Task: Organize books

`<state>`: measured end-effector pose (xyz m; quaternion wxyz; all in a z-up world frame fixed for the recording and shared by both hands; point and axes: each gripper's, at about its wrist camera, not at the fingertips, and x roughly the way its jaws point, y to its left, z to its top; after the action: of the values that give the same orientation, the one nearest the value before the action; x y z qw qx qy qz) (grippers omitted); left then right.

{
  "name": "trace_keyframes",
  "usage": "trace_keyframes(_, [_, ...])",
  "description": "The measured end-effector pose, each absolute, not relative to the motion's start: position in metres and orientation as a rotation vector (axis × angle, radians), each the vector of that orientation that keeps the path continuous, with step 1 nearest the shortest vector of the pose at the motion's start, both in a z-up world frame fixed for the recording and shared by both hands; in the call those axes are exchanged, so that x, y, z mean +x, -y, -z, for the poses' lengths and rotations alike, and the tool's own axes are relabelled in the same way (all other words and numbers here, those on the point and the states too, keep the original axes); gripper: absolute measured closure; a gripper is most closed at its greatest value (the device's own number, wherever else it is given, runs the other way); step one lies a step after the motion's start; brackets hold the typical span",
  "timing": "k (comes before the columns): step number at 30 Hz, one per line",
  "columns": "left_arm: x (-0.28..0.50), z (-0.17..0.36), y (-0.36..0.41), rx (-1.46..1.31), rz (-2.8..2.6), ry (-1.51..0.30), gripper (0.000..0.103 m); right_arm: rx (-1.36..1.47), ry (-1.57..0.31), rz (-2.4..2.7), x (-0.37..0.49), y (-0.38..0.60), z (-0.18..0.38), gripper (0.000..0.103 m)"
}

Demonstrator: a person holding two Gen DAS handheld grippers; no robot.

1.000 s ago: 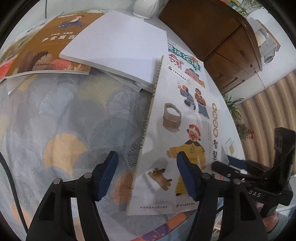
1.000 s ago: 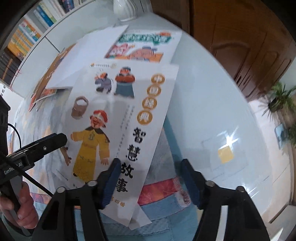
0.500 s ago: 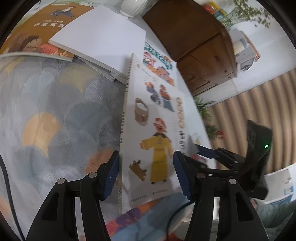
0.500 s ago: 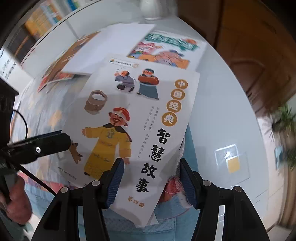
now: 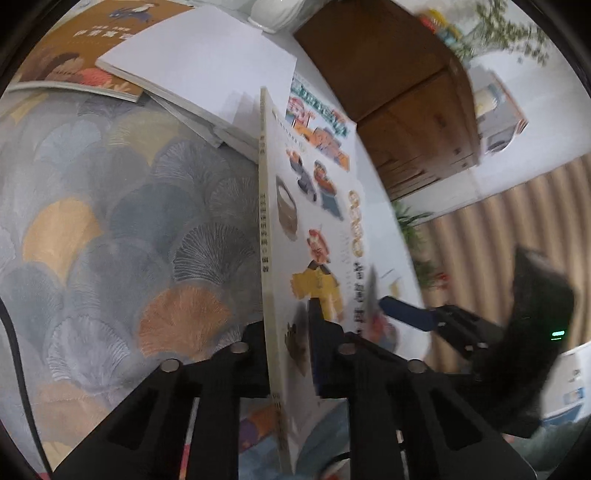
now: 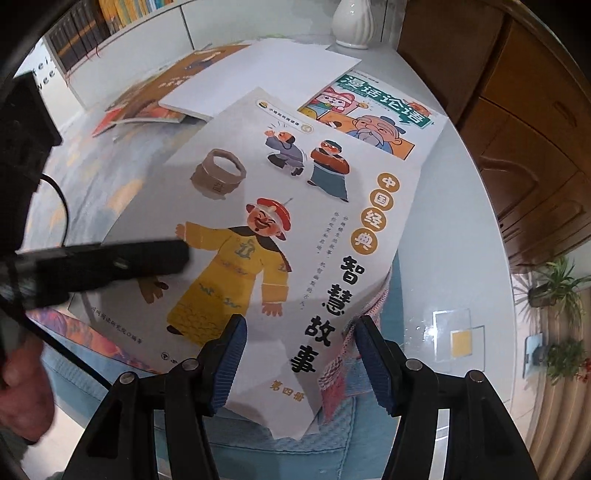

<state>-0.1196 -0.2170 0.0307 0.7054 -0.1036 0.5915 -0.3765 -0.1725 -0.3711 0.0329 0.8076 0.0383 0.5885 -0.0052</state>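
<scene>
A white picture book (image 5: pixel 306 221) with a yellow-robed figure on its cover is lifted at its near end, spine edge up. My left gripper (image 5: pixel 288 332) is shut on that spine edge near the book's bottom corner. In the right wrist view the same book (image 6: pixel 295 221) spreads out below, with the left gripper's black finger (image 6: pixel 110 262) lying across its cover. My right gripper (image 6: pixel 301 362) is open, its blue pads standing either side of the book's near right corner without pressing on it.
A brown book (image 5: pixel 74 48), a plain white book (image 5: pixel 207 62) and a green-titled comic book (image 6: pixel 376 110) lie overlapping at the back of the patterned tablecloth (image 5: pixel 110 221). A white vase (image 6: pixel 352 22) and a wooden cabinet (image 6: pixel 517 110) stand behind. A person's hand (image 6: pixel 18 387) is at the lower left.
My left gripper has gone from open around the book's left edge to shut on it, and the book has tipped up on that side. The right gripper has shifted and rolled, still open.
</scene>
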Motion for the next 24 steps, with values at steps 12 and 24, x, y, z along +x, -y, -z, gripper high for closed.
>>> trace_keyframes(12, [-0.112, -0.038, 0.171, -0.392, 0.744, -1.277, 0.095, 0.42, -1.232, -0.033, -0.188, 0.44, -0.046, 0.04])
trace_keyframes(24, [-0.12, -0.023, 0.173, -0.385, 0.729, -1.323, 0.095, 0.397, -1.281, 0.003, -0.145, 0.431, -0.027, 0.042])
